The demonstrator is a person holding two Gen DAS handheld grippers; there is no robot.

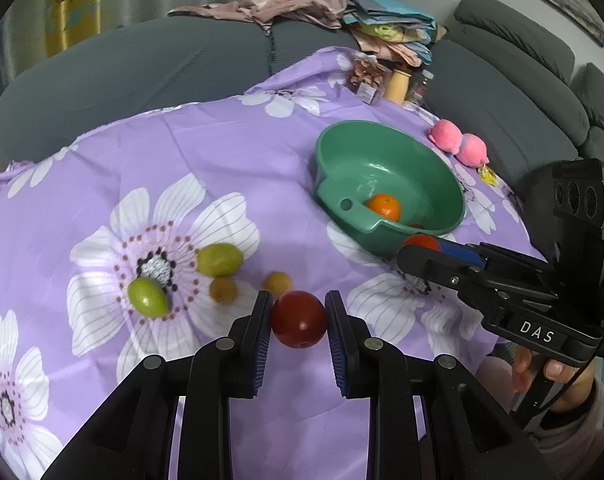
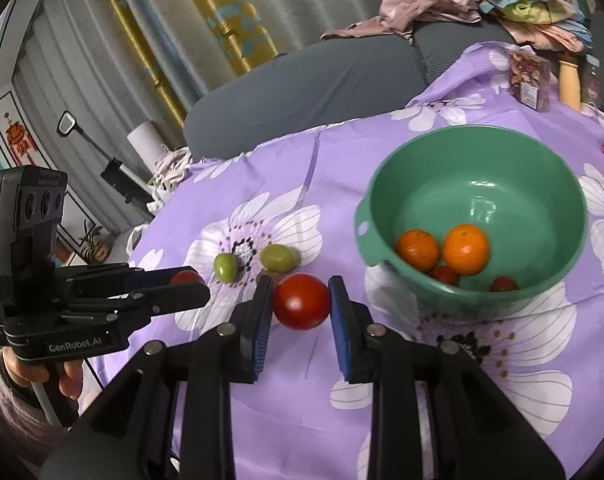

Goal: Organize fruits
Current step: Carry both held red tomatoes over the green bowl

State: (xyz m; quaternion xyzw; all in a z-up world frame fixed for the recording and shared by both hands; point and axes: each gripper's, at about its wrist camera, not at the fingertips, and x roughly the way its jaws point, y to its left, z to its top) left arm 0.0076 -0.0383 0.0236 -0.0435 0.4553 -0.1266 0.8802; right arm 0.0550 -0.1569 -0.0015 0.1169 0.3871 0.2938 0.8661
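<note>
From the left wrist, two green fruits [image 1: 220, 259], two small yellow ones [image 1: 277, 283] and a green bowl [image 1: 385, 184] holding one visible orange [image 1: 384, 206] sit on a purple flowered cloth [image 1: 262, 152] before a grey sofa [image 1: 142, 64], and the left gripper [image 1: 298, 320] is clamped narrowly on a red tomato [image 1: 298, 319]. From the right wrist, the bowl [image 2: 477, 148] holds two oranges [image 2: 465, 249] and two small tomatoes [image 2: 503, 284], and the right gripper [image 2: 301, 304] pinches another tomato [image 2: 301, 301] beside it.

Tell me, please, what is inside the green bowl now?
Inside the green bowl lie two oranges and two small red tomatoes. The near wall covers the lowest part, so anything more there cannot be seen.
</note>
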